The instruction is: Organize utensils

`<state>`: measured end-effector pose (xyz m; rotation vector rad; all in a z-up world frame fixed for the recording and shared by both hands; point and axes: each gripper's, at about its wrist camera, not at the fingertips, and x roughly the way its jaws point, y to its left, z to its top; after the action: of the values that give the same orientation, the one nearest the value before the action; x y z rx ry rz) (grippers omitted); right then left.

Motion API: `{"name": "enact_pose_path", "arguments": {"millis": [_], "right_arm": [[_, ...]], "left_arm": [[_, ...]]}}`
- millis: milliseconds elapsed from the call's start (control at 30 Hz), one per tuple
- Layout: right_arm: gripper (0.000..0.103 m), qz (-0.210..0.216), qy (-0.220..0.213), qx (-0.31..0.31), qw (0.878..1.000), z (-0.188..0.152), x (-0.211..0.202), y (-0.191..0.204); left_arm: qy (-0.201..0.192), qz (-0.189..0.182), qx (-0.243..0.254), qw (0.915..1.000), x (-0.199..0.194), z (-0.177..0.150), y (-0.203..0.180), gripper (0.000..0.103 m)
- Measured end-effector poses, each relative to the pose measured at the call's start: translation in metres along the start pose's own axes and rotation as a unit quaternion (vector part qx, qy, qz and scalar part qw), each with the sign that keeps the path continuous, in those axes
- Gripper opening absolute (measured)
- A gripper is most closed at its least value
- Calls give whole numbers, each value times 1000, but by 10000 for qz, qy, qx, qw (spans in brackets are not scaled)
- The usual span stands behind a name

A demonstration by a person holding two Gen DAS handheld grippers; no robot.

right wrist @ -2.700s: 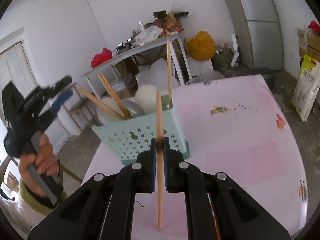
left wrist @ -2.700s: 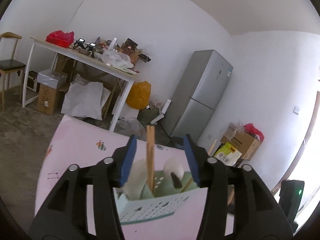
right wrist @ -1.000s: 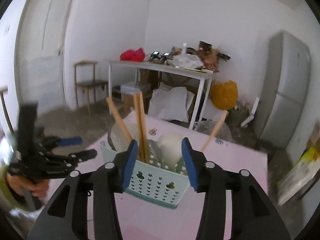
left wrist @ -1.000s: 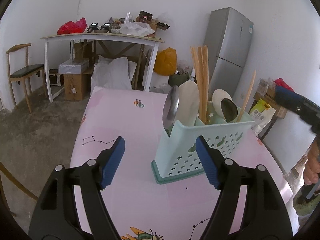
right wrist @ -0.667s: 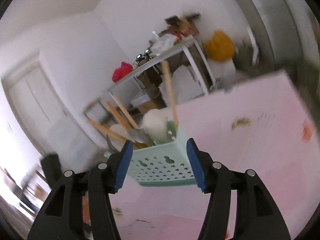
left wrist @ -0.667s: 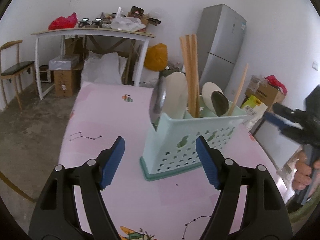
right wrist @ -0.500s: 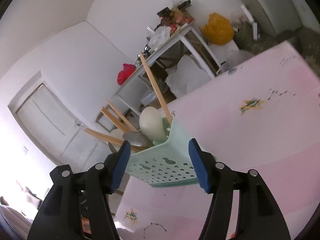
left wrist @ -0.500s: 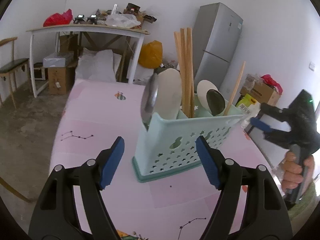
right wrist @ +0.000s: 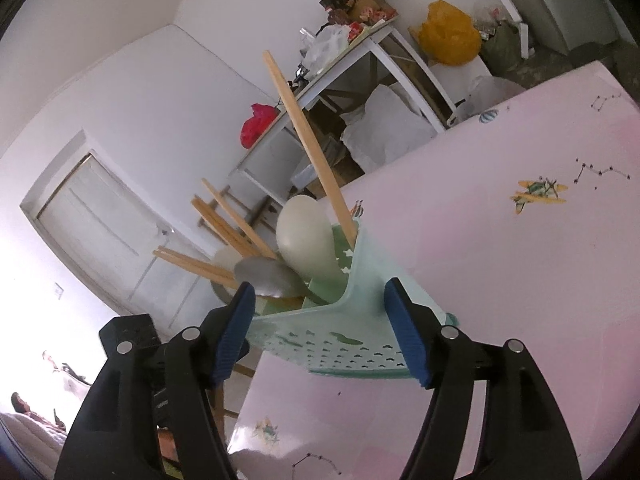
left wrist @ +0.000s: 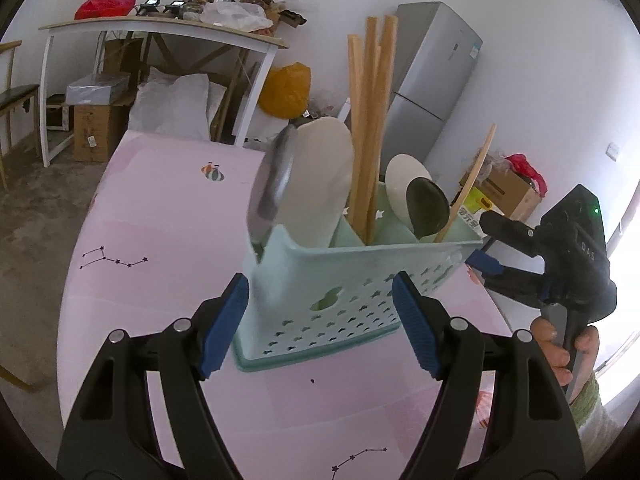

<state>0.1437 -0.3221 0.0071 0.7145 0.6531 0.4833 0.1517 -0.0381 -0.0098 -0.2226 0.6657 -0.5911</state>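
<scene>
Both grippers, left (left wrist: 320,326) and right (right wrist: 320,330), spread wide, empty, flanking the mint utensil caddy (left wrist: 352,280). Chopsticks (left wrist: 370,128) and spoons stowed; probably closing on the caddy walls next.

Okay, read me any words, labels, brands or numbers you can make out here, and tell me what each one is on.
"DAS", roughly; the letters are faint: on the black body of the right gripper.
Yellow bag by the cardboard box: print too small to read.
Fridge door sticker: too blurred to read.
</scene>
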Motion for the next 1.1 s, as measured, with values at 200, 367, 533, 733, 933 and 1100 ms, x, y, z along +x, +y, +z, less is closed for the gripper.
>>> {"name": "enact_pose_path", "arguments": {"millis": [200,367,533,733,933,1100], "right_arm": [[66,-69,76,41,9999,-6,-6,8],[67,-83,96,57,9999,-13,-7,14],[67,-44,138,108,9998,-12,-5,14],[67,-49,166,59,9998,-11,-3,16],[67,-74,151,33,9999,-11,-3,16],[67,-239,77,-120,9996,-16,-13,19]], "left_arm": [[7,72,10,10000,-1,1,3,70],[-21,124,-8,9999,-5,0,5,71],[2,187,-19,9998,-7,0,4,73],[24,193,-73,9998,-11,-1,2,73],[49,195,-45,9998,-13,-2,0,74],[90,449,54,9989,-24,-6,-7,78]]}}
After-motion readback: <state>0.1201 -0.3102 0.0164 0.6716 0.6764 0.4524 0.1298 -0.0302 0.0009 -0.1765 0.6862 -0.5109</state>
